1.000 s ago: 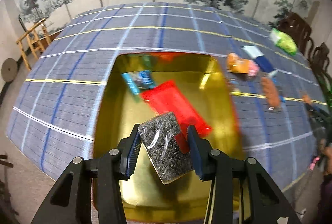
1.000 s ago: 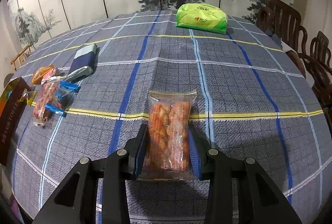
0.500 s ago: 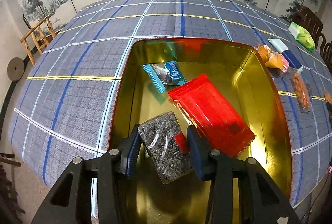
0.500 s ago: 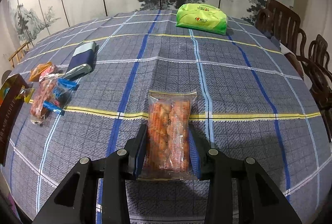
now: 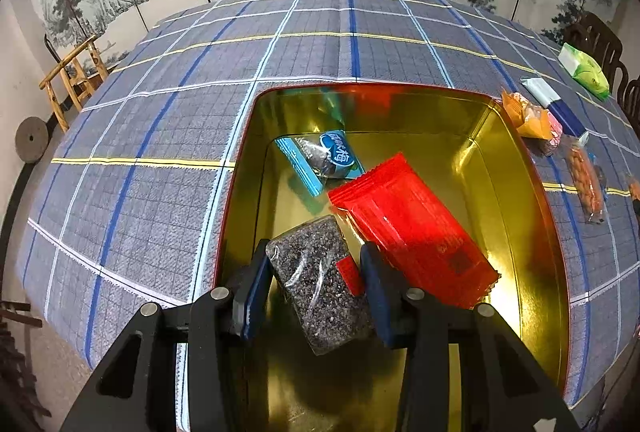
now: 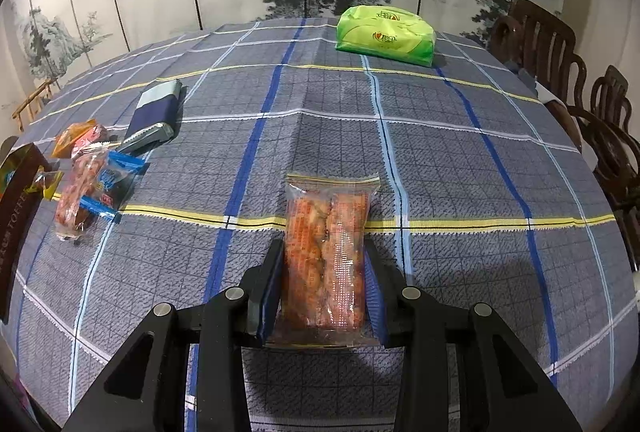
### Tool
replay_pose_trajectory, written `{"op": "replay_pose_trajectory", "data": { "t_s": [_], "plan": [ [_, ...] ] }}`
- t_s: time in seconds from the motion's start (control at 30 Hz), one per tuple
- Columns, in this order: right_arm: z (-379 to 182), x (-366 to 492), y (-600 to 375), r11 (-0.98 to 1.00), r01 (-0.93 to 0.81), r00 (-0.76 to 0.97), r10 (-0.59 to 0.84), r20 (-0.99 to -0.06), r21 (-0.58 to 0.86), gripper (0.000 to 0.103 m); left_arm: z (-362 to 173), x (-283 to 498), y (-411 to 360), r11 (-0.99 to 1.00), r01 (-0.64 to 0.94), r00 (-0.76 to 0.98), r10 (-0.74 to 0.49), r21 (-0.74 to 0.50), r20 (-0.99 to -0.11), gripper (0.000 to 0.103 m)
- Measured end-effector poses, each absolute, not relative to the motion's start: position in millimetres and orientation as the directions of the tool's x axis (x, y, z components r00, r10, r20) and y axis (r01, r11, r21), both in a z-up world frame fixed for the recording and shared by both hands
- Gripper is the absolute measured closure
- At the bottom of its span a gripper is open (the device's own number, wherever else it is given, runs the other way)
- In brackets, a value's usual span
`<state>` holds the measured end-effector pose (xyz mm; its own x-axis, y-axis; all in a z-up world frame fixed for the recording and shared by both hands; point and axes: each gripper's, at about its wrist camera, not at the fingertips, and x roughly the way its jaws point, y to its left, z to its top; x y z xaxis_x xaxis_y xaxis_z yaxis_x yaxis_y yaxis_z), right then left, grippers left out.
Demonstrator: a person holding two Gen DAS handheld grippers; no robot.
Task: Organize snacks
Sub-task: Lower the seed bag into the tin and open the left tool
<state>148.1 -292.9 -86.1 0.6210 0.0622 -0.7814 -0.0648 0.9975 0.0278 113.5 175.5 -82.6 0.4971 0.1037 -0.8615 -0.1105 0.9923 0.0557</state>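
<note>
My left gripper [image 5: 316, 276] is shut on a clear packet of dark seed cake [image 5: 320, 282] and holds it inside the near left part of a gold tin [image 5: 520, 168]. A red packet [image 5: 412, 232] and a blue plum packet [image 5: 324, 160] lie in the tin. My right gripper [image 6: 324, 280] is shut on a clear packet of orange fried twists [image 6: 326, 252] just above the checked tablecloth [image 6: 460, 160].
Loose snacks lie at the table's left: an orange packet [image 6: 76, 132], a clear packet with blue ends [image 6: 88, 188], a dark blue pouch [image 6: 156, 112]. A green tissue pack [image 6: 386, 34] sits at the far side. Wooden chairs [image 6: 568, 72] stand on the right. The tin's outer wall [image 6: 16, 216] shows at left.
My left gripper has carried the seed cake packet forward and down into the tin. My right gripper has barely moved with its packet.
</note>
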Motion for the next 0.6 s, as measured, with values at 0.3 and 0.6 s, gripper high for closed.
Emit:
{"op": "replay_pose_trajectory", "data": {
  "t_s": [0.3, 0.6],
  "plan": [
    [-85.7, 146.6, -293.6, 0.998, -0.06, 0.621, 0.056, -0.782, 0.024, 0.065, -82.7, 114.2, 175.0, 0.992, -0.108, 0.496, 0.104, 0.057, -0.862, 0.063],
    [-85.8, 146.5, -293.6, 0.998, -0.06, 0.621, 0.055, -0.782, 0.023, 0.065, -82.4, 114.9, 174.8, 0.992, -0.11, 0.495, 0.107, 0.06, -0.862, 0.063]
  ]
}}
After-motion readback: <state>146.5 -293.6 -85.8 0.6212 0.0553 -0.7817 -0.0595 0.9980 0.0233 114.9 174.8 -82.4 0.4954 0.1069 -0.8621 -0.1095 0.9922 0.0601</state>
